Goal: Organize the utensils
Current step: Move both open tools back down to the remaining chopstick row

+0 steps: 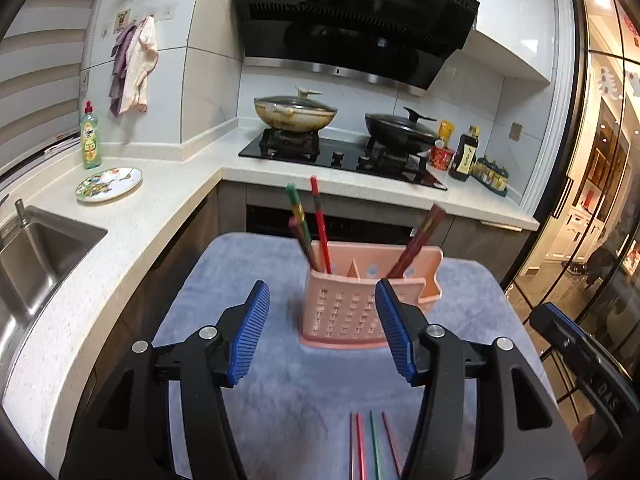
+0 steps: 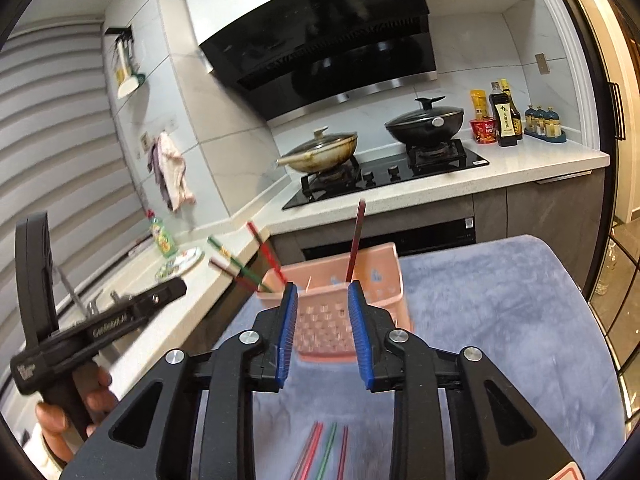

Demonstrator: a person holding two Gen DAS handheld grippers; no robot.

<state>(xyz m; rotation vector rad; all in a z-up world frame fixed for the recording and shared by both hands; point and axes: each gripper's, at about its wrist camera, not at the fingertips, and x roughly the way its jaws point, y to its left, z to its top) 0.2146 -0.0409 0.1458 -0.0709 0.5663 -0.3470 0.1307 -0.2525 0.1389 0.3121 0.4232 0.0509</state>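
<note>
Since both of my grippers are empty, I judge I am between picks, with the sorting partly done. My left gripper [image 1: 322, 294] hovers with its jaws spread wide, low over the blue-grey cloth [image 1: 248, 264] on the table, aimed at the pink holder [image 1: 344, 312] so a chopstick can drop straight in. Its left compartment holds three chopsticks [image 1: 316, 228] as far as I can count, leaning left; blur makes the count uncertain. Its right compartment holds a dark red bunch [image 1: 420, 240] leaning right, perhaps two, though I cannot tell them apart. The holder stands upright in the middle of the cloth, within reach of both hands. Near me, four loose chopsticks [image 1: 370, 444] lie side by side: they look grey, red, green and red. My right gripper [image 2: 322, 294] is likewise parted, gripping nothing, poised just before the holder.
</note>
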